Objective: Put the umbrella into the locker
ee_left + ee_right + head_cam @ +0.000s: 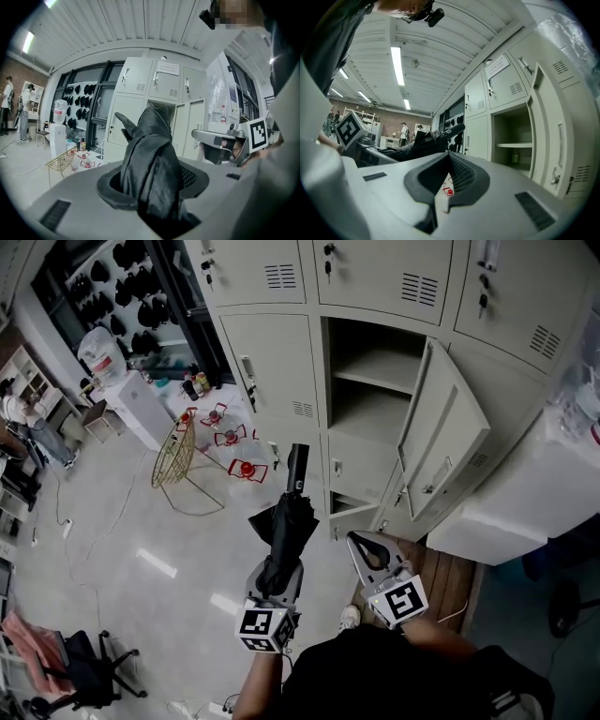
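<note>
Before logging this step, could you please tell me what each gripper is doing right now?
Left gripper: closed on the folded black umbrella.
Right gripper: closed, holding nothing.

Colours: black folded fabric umbrella (284,531); pale grey metal lockers (272,362); gold wire basket (171,461); pale glossy floor (122,549); brown wooden planks (452,582).

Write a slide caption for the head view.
Left gripper holds a folded black umbrella aimed at the open locker; right gripper shut, empty.
</note>
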The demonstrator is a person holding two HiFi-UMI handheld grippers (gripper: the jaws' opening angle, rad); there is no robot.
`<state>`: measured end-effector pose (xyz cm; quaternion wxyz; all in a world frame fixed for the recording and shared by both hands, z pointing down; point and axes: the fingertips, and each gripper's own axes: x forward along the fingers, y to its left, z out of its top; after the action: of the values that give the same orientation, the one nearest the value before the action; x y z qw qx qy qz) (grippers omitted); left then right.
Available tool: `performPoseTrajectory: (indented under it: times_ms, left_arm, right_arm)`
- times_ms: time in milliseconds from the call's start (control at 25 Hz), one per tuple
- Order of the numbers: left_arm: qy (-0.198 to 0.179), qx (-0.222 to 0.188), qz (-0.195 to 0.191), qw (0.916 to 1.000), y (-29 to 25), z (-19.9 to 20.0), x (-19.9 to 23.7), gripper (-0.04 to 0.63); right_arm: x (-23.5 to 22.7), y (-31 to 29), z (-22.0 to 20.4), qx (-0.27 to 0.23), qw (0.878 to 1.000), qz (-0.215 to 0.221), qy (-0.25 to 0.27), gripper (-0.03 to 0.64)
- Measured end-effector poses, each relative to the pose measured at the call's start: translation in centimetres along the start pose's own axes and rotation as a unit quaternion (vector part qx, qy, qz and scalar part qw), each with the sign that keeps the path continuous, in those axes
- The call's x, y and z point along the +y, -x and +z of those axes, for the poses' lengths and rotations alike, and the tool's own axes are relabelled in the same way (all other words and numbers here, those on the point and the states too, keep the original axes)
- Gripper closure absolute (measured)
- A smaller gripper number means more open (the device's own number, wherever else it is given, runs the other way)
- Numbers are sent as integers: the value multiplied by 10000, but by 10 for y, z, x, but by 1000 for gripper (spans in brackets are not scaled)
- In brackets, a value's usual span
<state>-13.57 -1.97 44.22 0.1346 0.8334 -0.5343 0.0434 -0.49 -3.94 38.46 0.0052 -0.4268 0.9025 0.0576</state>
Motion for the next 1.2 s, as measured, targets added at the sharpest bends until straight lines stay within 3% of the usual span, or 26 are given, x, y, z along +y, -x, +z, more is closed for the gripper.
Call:
performPoseTrajectory:
  times_ms: [360, 560, 840, 1200]
  left_arm:
    - [-258, -67, -186, 9995, -58, 16, 3, 391]
    - [-395, -234, -431, 9980, -92, 15, 11, 391]
    - [-675, -343, -1038, 9917, -150, 13, 26, 391]
    - [-1002, -125, -1793, 9786, -191, 23, 55, 391]
  right_arm:
    - [-47, -17, -18, 11, 9997, -263, -6, 618]
    - [-66, -22, -48, 7, 9985, -532, 107, 618]
    - [-89, -45, -92, 110, 9941, -1078, 90, 618]
    - [-107, -92, -98, 107, 9850, -1714, 131, 618]
